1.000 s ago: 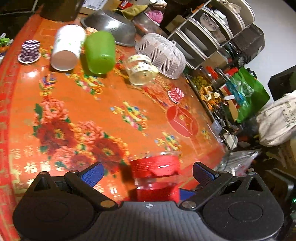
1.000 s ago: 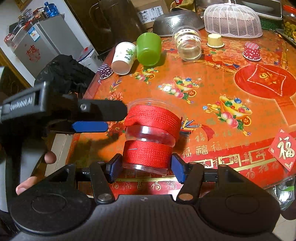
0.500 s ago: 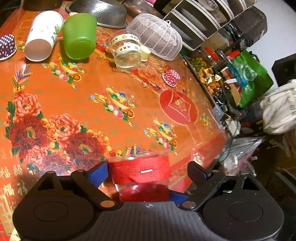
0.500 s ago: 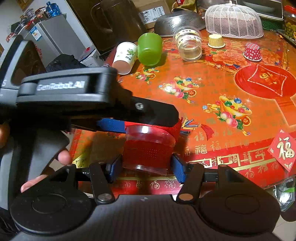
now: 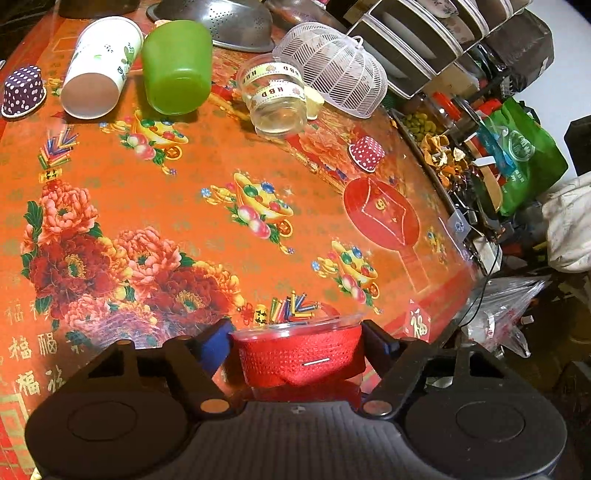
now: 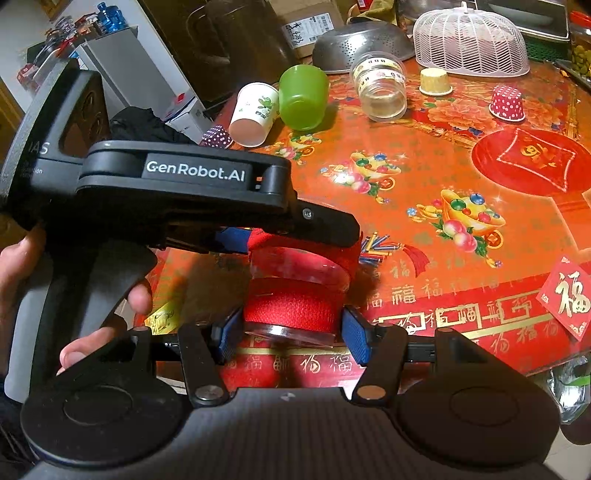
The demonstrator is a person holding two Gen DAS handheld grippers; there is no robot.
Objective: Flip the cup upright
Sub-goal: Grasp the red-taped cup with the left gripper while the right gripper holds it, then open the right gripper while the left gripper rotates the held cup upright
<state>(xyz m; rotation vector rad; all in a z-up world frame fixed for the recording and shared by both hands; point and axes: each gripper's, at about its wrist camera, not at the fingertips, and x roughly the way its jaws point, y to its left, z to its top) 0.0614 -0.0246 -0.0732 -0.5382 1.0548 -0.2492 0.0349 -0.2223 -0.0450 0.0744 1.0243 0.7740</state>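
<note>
A clear plastic cup wrapped in red ribbon bands (image 6: 291, 299) is held over the near edge of the table (image 6: 424, 236). My right gripper (image 6: 288, 334) is shut on its lower red band, by the base. My left gripper (image 5: 297, 345) is closed around the cup's upper red band (image 5: 299, 360), just under the rim, and it crosses the right wrist view from the left (image 6: 184, 184). In both views the cup looks roughly upright, rim facing up. Whether its base touches the table is hidden.
At the table's far side lie a white paper cup (image 5: 99, 70), a green cup (image 5: 175, 68) and a clear taped cup (image 5: 275, 98), all on their sides. Dotted cupcake liners (image 5: 365, 153), a white mesh cover (image 5: 332, 68) and a steel colander (image 5: 229, 22) stand behind.
My left gripper swung in over the cup and closed on its upper band. The cup shifted slightly in the right gripper's hold, which stayed on the lower band.
</note>
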